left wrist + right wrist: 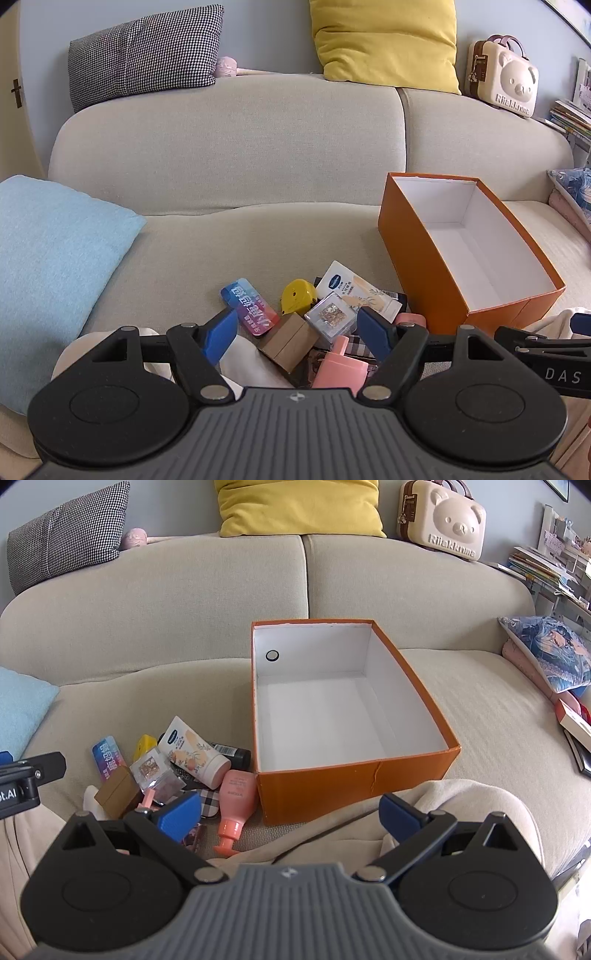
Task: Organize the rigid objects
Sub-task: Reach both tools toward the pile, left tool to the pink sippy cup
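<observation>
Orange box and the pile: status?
Left gripper open, right gripper open, both empty. Orange box empty, upright on sofa. Pile beside it untouched, pink bottle nearest. Nothing blocking.

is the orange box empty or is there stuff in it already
Empty. The orange box shows only bare white floor and walls inside; the small items still lie in a pile on the sofa beside it.

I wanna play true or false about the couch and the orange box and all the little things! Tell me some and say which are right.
1. The orange box has nothing inside. True.
2. The pink bottle is in the box. False: it lies on the couch beside it.
3. The right gripper holds something. False: its jaws are open and hold nothing.
4. A yellow pillow sits atop the couch back. True.
5. The left gripper is open. True.
</observation>
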The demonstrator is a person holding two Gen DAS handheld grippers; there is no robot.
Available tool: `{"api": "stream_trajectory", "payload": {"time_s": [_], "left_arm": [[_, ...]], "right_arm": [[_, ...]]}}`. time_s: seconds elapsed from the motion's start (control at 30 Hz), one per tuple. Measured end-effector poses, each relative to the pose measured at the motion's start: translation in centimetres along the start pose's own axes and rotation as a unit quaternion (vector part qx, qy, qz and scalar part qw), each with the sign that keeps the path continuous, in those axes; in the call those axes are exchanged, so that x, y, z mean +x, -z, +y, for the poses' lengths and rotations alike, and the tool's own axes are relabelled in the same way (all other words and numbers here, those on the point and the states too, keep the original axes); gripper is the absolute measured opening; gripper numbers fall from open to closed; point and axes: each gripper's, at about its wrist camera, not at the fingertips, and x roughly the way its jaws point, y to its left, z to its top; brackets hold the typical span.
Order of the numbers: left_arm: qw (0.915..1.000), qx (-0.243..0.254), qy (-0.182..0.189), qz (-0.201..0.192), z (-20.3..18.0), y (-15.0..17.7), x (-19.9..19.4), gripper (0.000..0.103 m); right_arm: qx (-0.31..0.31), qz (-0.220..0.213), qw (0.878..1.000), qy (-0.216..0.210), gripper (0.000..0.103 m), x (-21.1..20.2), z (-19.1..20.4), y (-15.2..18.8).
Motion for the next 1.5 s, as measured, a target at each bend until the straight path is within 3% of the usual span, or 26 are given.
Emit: {"api": "stream_trajectory", "payload": {"time_s": [0.5, 0.7, 0.8, 1.03, 1.07, 1.17, 1.33, 1.5], "left_arm": [[0.9999, -0.002, 0.008, 0.008, 0.4, -0.2, -0.1, 0.085], [0.9986, -0.014, 0.032, 0.04, 1.9, 0.1, 1.0, 0.078], [0.9969, -0.01, 0.052, 0.058, 2.4, 0.3, 1.8, 0.069], [0.9909, 0.006, 0.093, 0.097, 2.8, 0.8, 4.0, 0.05], [0.9895, 0.008, 0.098, 0.105, 2.8, 0.9, 4.4, 0.044], [0.9842, 0.023, 0.121, 0.127, 2.4, 1.2, 5.7, 0.035], [0.9749, 0.056, 0.159, 0.146, 0.9, 1.9, 7.5, 0.036], [0.9704, 0.096, 0.148, 0.165, -0.6, 2.2, 9.9, 0.057]], "right_arm": [[0.001, 0.002, 1.0, -0.009, 0.102, 0.0, 0.0, 0.0], [0.007, -0.003, 0.999, -0.052, 0.102, 0.2, 0.0, 0.1], [-0.007, -0.008, 0.998, -0.06, 0.1, 0.7, 0.7, 0.2], [-0.036, 0.013, 0.99, -0.133, 0.074, 3.0, 2.6, 0.3], [-0.041, 0.021, 0.989, -0.141, 0.071, 3.5, 2.9, 0.3], [-0.043, 0.049, 0.985, -0.161, 0.05, 5.2, 3.8, 0.2], [-0.039, 0.096, 0.981, -0.166, 0.028, 8.2, 4.5, 0.7], [-0.014, 0.138, 0.978, -0.154, 0.026, 10.8, 3.8, 1.6]]}}
